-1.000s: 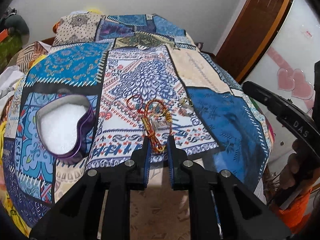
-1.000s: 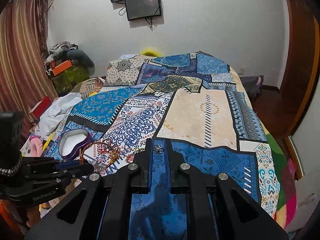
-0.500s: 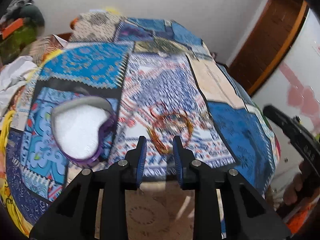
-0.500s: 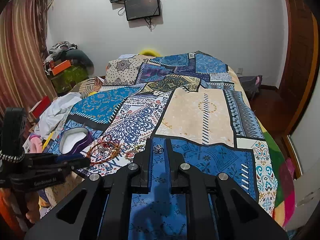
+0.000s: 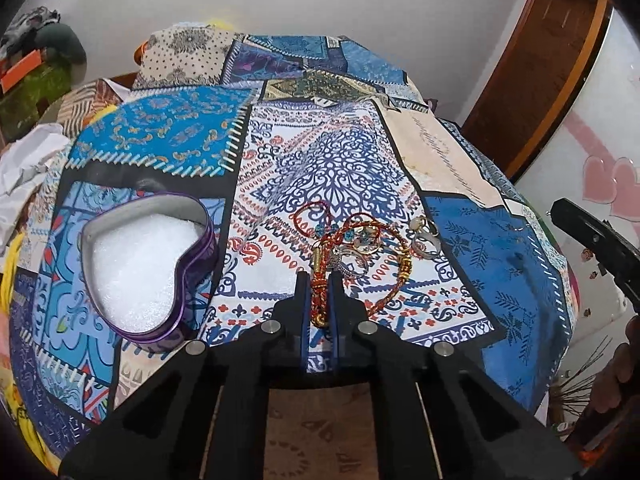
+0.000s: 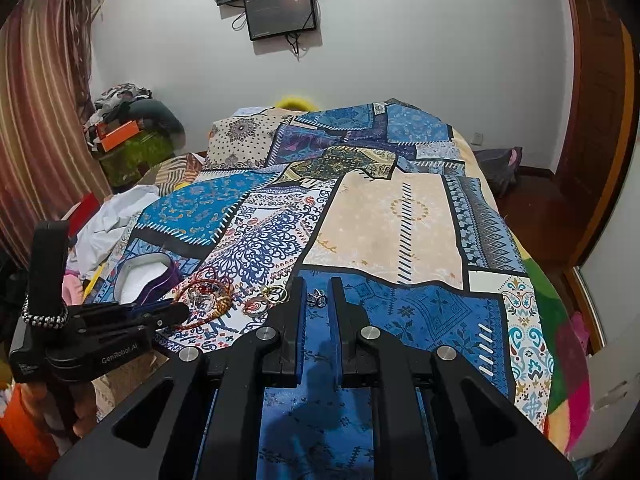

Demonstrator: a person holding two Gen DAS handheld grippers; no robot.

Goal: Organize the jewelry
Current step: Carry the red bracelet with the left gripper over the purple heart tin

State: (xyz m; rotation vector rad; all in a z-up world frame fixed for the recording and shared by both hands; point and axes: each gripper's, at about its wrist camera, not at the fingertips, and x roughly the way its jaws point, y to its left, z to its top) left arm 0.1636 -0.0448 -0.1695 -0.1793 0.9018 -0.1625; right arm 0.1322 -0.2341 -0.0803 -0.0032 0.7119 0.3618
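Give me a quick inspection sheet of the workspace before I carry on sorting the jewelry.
Surface: patchwork bedspread, patterned, uneven.
Job's things: heart-shaped tin, open, white padding, nothing in it; red and gold cord bracelet; rings loose beside the jewelry pile.
Clutter: white cloth and piled clothes off the bed's far side.
Grippers: left gripper shut on the cord bracelet; right gripper shut, holding nothing, a small metal piece on the spread just ahead.
Cables: wires hanging under the wall screens.
Surroundings: striped curtain, wooden door.
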